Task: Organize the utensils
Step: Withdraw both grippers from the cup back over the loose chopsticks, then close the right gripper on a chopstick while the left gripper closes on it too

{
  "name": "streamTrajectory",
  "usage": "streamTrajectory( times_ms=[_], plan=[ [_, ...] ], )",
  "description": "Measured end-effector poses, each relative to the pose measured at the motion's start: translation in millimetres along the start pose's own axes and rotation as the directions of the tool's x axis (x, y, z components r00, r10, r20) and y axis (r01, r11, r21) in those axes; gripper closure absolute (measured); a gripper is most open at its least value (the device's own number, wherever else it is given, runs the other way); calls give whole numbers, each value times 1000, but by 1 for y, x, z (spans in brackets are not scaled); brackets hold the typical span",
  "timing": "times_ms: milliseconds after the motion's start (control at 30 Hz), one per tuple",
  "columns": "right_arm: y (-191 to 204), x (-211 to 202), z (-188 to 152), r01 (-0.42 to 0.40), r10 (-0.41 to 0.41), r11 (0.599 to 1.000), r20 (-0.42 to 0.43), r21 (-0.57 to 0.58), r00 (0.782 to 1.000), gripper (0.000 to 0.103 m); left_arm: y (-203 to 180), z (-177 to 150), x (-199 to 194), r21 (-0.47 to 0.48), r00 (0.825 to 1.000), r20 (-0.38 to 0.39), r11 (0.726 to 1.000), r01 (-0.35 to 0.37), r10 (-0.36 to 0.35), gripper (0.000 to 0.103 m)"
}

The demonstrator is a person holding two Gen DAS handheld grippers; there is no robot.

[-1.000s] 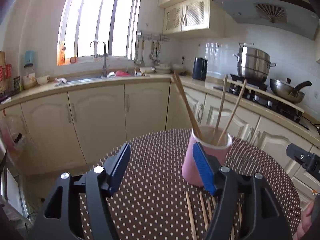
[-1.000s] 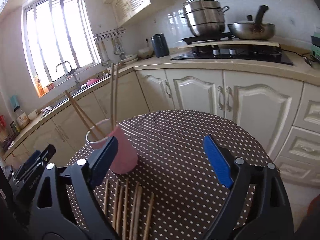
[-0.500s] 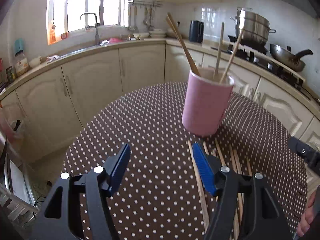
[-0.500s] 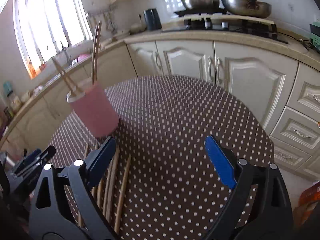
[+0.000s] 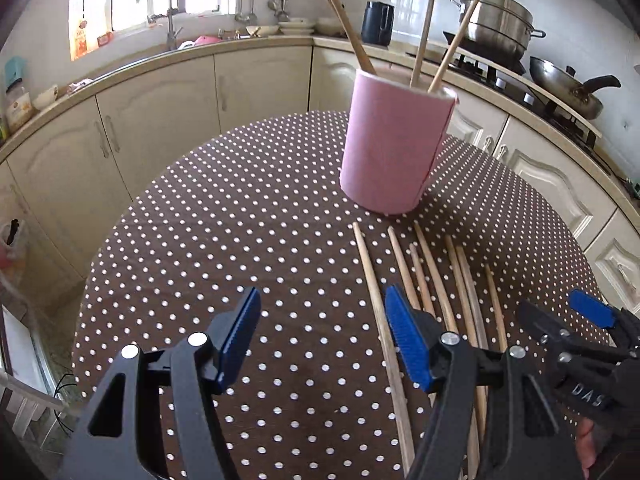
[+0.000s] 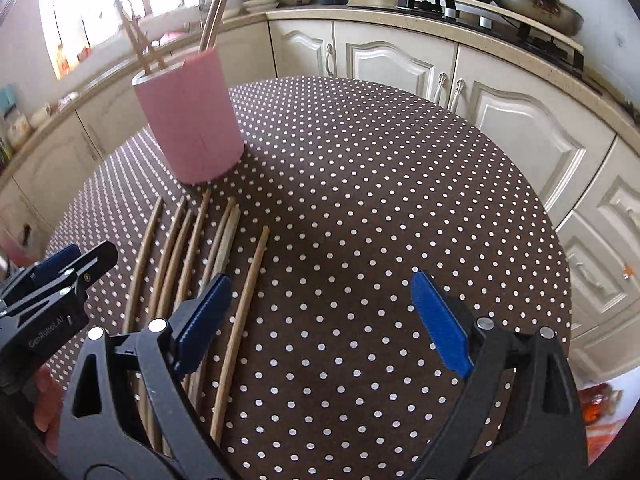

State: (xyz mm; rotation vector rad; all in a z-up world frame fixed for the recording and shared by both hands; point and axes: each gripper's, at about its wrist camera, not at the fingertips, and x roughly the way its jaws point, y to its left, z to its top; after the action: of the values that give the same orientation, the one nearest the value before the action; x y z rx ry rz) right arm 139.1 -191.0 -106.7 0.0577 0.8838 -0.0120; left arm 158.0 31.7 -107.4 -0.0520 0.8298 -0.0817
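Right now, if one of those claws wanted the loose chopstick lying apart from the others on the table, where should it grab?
Probably mid-shaft on the lone chopstick, coming from above with the fingers straddling it crosswise. It lies flat on the tablecloth, thin and long, with bare cloth on its right side. The right gripper, open, is closest.

- Left hand-held gripper [image 5: 320, 328]: two glossy black plastic arms with triangular cut-outs, each tipped with a ribbed blue pad.
- Round silver screw heads at the arm pivots, two per side.
- Right hand-held gripper [image 6: 320, 320]: same black frame, blue ribbed pads [image 6: 440, 320], silver screws.
- White lettering printed on the black bodies, only partly readable.
- Fingertips [image 5: 588, 452] showing at 5 o'clock in left view.
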Motion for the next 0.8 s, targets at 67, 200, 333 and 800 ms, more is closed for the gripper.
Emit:
streamTrajectory(
  times_ms=[67, 200, 333, 800],
  plan=[
    [5, 4, -1, -11, 11, 1000, -29, -11, 1000, 14, 0, -1, 2, -2, 1000, -6, 1000, 10, -10, 39],
    [10, 7, -4, -24, 22, 999, -62, -25, 998, 14, 2, -2, 7, -19, 1000, -20, 1000, 20, -21, 39],
    [16, 7, -9, -21, 17, 998, -76, -55, 997, 15, 8, -3, 13, -52, 998, -44, 998, 42, -44, 39],
    [16, 7, -6, -127, 127, 992, -78, 11, 989, 97, 9, -8, 12, -39, 998, -55, 999, -7, 5, 39]
  ],
)
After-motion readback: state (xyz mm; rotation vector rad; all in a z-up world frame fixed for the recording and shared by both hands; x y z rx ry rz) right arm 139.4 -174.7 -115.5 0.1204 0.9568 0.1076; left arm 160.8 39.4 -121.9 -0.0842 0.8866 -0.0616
